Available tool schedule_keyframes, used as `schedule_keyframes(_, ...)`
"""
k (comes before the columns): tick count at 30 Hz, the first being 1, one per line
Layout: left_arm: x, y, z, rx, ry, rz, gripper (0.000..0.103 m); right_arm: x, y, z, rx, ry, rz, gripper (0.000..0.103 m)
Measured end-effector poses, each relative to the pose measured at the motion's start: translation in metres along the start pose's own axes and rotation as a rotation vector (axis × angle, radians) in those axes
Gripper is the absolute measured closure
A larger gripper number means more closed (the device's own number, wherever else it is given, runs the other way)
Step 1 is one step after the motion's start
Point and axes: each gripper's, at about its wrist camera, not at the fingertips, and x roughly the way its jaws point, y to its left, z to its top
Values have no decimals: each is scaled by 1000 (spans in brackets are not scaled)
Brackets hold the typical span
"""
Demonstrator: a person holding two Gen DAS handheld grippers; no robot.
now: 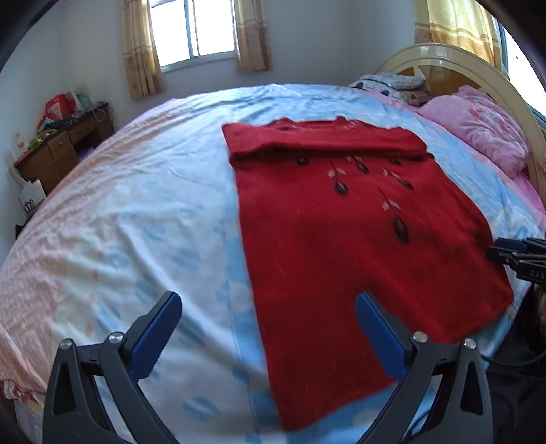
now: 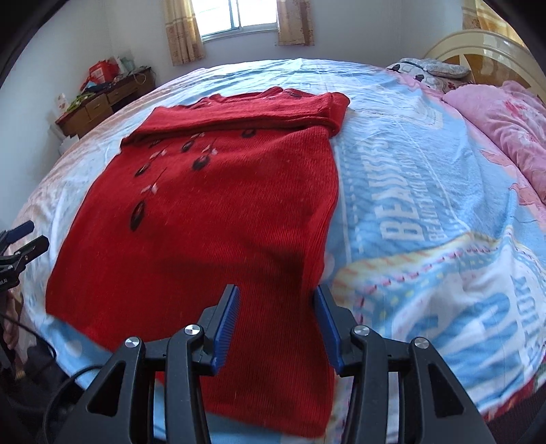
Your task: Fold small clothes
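A red knitted sweater point(image 1: 334, 239) with dark leaf motifs lies flat on the bed, its sleeves folded across the chest near the collar; it also shows in the right wrist view point(image 2: 221, 222). My left gripper point(image 1: 268, 300) is open and empty, hovering over the sweater's near left hem corner. My right gripper point(image 2: 276, 293) is open and empty, hovering over the sweater's near right hem edge. The right gripper shows at the right edge of the left wrist view point(image 1: 518, 259); the left gripper shows at the left edge of the right wrist view point(image 2: 20, 242).
The bed is covered by a light blue and pink printed blanket point(image 2: 426, 211). Pink pillows point(image 1: 477, 129) lie against a cream headboard point(image 1: 460, 65) at the right. A cluttered wooden desk point(image 1: 65, 143) stands at the far left wall. A window with curtains point(image 1: 194, 30) is behind.
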Motion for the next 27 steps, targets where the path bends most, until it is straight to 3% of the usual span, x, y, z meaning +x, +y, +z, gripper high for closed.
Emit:
schedule_keyframes(10,5,-7,-36,-36,156,-120,22,-21,18,-40,-96,21,-21,56)
schedule_keyframes(13,10,0,-41,-79,201,-144,35,-23,15,-44,-107,16,-47,56)
schedule_keyframes(20,10,2,-51,-135,243,-208,42,-23,6,-44,-63,16,-26,55)
schedule_keyframes(24,12,0,-53,-129,240,-199,43,-20,6,-45,-61,25,-23,55)
schedule_keyframes(25,11,0,-53,-121,237,-195,52,-20,5,-45,-59,27,-24,55)
schedule_keyframes(26,11,-1,-52,-112,237,-196,78,-20,4,-44,-58,28,-25,55)
schedule_keyframes(27,11,-1,-53,-104,245,-200,91,-21,2,-44,-54,28,-27,55)
